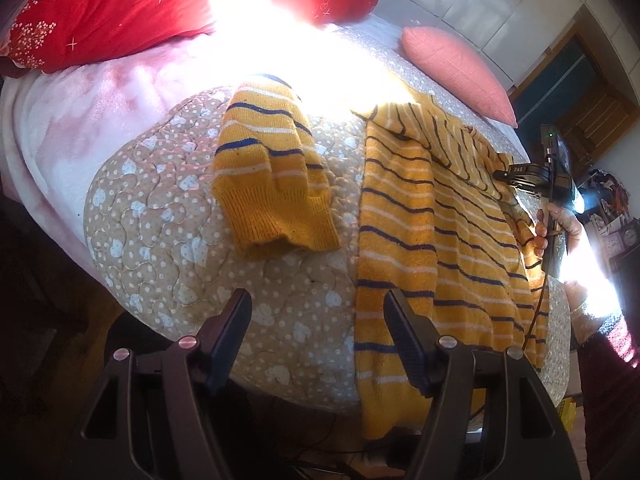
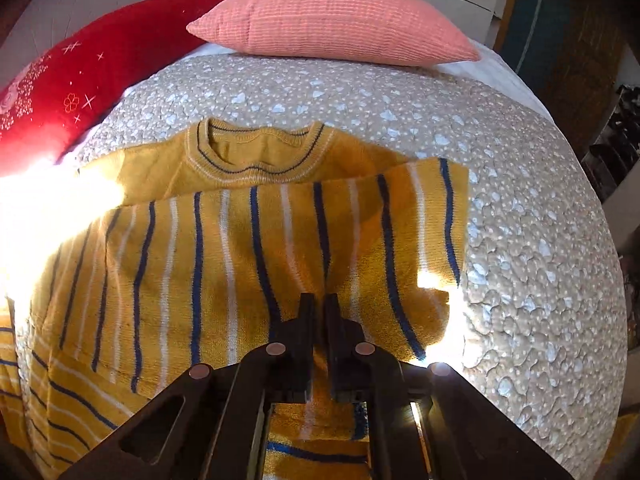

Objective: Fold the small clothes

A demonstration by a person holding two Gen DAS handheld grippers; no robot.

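The striped yellow sweater [image 2: 248,248] lies on the quilted bedspread [image 2: 520,208], collar at the far side, a sleeve or side panel folded across its body; a smaller folded striped piece [image 1: 268,168] rests to its left. The right gripper [image 2: 319,304] has its jaws together, apparently pinching the folded panel, though the contact itself is hidden. The left gripper [image 1: 316,312] hovers with jaws apart over the near hem, so the fold appears midway, and the next move likely calls for releasing, then gathering the opposite side.

both wrist cams low, share sweater [image 1: 440,216].
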